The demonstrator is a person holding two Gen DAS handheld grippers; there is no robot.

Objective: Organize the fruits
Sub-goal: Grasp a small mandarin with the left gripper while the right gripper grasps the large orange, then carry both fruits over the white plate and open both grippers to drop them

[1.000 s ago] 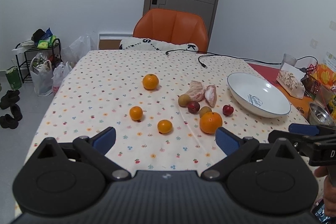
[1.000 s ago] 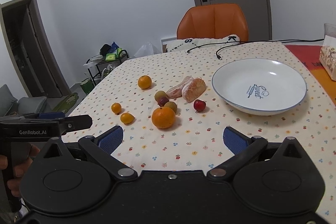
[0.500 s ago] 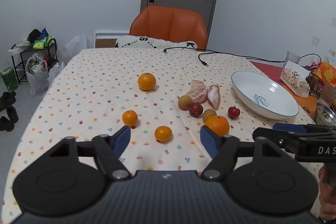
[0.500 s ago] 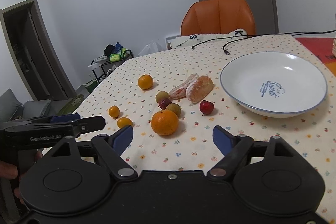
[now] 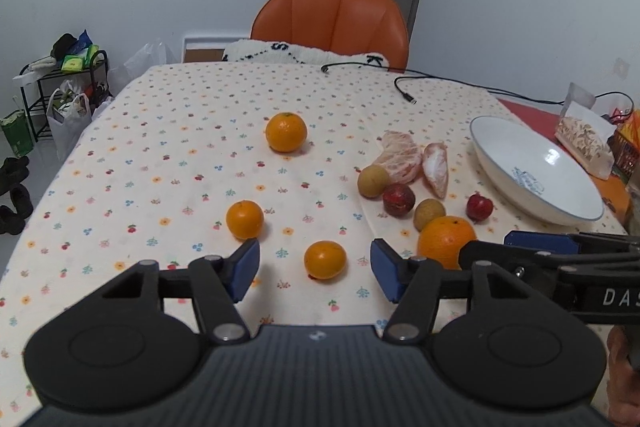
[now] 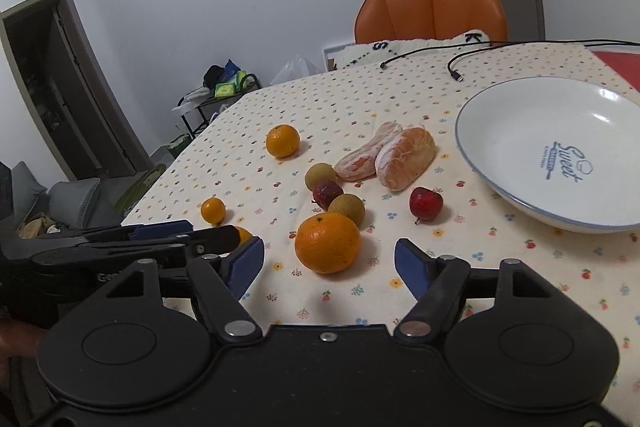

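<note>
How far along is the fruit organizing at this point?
Nothing is done yet: the white bowl holds no fruit. In hand: the open left gripper frames a small orange, the open right gripper the large orange. All other fruit is still on the tablecloth.

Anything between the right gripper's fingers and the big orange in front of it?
No. In the right wrist view only bare tablecloth separates the open right gripper from the big orange, which sits centred just ahead of the pads.
</note>
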